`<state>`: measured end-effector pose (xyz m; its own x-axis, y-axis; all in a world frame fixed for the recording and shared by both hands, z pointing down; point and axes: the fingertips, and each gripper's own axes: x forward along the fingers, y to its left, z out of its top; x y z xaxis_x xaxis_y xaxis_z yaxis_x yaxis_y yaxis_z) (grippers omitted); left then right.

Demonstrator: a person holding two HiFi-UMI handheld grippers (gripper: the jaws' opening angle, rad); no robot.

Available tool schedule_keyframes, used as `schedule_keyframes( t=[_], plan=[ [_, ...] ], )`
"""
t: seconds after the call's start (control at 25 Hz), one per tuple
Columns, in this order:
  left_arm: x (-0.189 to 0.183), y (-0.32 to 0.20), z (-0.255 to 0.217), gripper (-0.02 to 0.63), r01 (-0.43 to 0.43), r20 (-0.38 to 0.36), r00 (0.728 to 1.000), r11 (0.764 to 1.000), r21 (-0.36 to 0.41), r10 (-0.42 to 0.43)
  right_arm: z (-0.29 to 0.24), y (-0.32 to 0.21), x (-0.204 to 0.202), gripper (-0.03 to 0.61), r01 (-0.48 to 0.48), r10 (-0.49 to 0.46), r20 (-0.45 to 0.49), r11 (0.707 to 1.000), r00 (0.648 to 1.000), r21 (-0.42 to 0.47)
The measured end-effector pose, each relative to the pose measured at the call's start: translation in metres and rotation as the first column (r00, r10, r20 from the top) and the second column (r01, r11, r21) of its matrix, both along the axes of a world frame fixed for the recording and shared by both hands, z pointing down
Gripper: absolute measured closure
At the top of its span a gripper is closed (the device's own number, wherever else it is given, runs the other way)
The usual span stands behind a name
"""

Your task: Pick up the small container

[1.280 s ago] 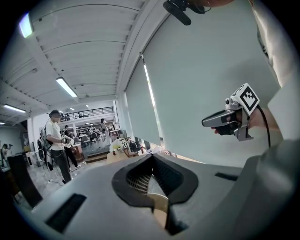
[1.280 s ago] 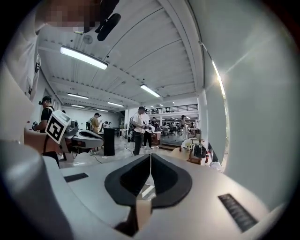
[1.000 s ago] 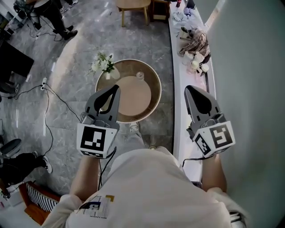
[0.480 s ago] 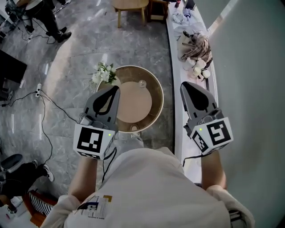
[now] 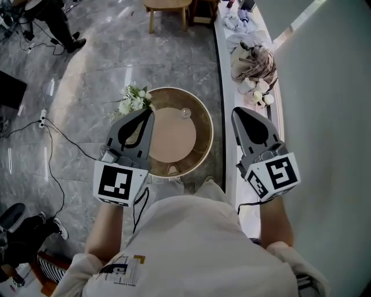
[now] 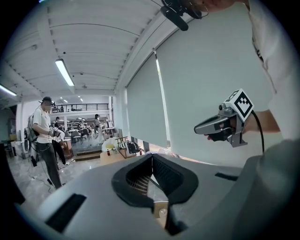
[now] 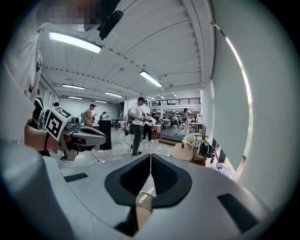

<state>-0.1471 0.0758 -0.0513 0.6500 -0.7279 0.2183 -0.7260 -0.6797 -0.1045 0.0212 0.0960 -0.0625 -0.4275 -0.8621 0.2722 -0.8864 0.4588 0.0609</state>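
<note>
below you, on the grey marble floor (image 5: 81, 75), stands one round tabletop (image 5: 204, 130). one small container (image 5: 185, 112), clear and upright, sits on it toward the far side. one bunch of white flowers (image 5: 134, 100) stands at the far left rim, apart from the container. along the wall on your right runs one long white tabletop (image 5: 231, 168) with a stuffed toy (image 5: 255, 58) and smaller bits on it that are too small to tell. one wooden stool (image 5: 167, 7) stands further off, and cables (image 5: 55, 130) trail across the floor on the left.

the room is a wide hall with a white ceiling, strip lights and several people standing about.

you hold two tools, one in each hand, forearms stretched forward side by side and both tools pointing ahead and a little down. your left tool (image 5: 149, 113) shows over the left part of the round tabletop, its tip near the flowers and short of the container. your right tool (image 5: 236, 111) shows over the long white tabletop, well apart from the container. each tool's own view shows its jaws pressed together with nothing between them.
</note>
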Motion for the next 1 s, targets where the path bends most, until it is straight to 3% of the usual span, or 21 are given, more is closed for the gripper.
schedule_keyframes(
  t=[0.28,0.68,0.8,1.0],
  plan=[
    [0.009,-0.015,0.005,0.606,0.027,-0.001,1.0,1.0,-0.001,-0.027,0.009,-0.021,0.012,0.568,0.003,-0.003,0.027,1.0,1.0,-0.009],
    [0.051,-0.034,0.029,0.603,0.031,0.006,1.0,0.999,-0.026,-0.031,0.031,-0.054,0.042,0.568,0.044,-0.043,0.047,0.999,0.998,-0.029],
    [0.063,-0.043,0.037,0.531,0.016,0.009,1.0,0.999,-0.043,-0.016,0.037,-0.062,0.047,0.568,0.05,-0.049,0.051,0.998,0.998,-0.029],
    [0.084,-0.059,0.051,0.465,-0.01,0.021,1.0,1.0,-0.026,0.01,0.048,-0.078,0.049,0.568,0.063,-0.061,0.059,0.998,0.996,-0.03]
  ],
)
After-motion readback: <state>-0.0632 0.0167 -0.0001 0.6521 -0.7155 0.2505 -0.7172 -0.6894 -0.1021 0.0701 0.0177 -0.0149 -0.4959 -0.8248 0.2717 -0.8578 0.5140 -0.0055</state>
